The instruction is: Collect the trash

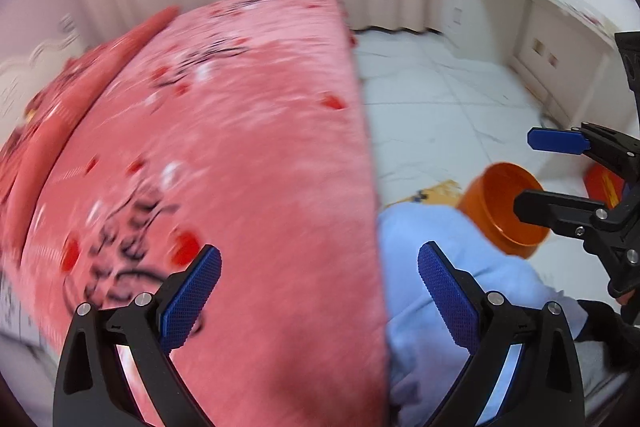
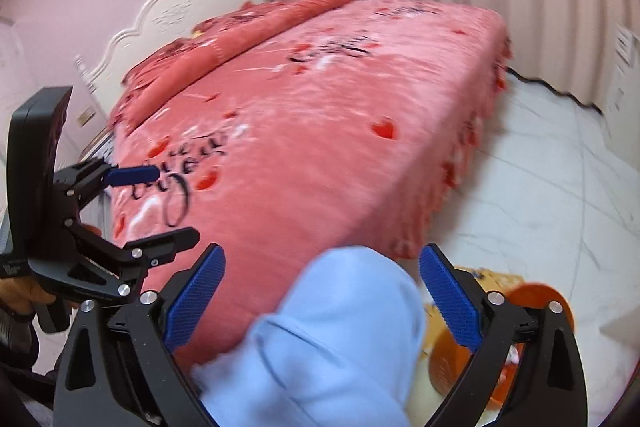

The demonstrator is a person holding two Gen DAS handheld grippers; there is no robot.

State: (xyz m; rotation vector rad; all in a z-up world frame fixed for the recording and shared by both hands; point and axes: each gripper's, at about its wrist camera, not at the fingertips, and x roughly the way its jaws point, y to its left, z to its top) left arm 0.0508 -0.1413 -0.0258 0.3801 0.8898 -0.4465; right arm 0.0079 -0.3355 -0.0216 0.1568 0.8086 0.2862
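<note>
Right now both hands are empty: the left gripper (image 1: 320, 291) and the right gripper (image 2: 322, 291) stand wide apart with nothing between their blue pads. The orange trash bin (image 1: 506, 211) sits on the white floor (image 1: 432, 107) beside the pink bed (image 1: 224, 131) (no trash shows on the blurry blanket). I think this is a look-around step — next, find a piece of trash and reach for it.

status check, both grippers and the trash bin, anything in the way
Left gripper open, fingers empty, over the pink bed. Right gripper open, empty. Orange bin on the floor beside the bed. Light blue trouser leg crowds both views.
</note>
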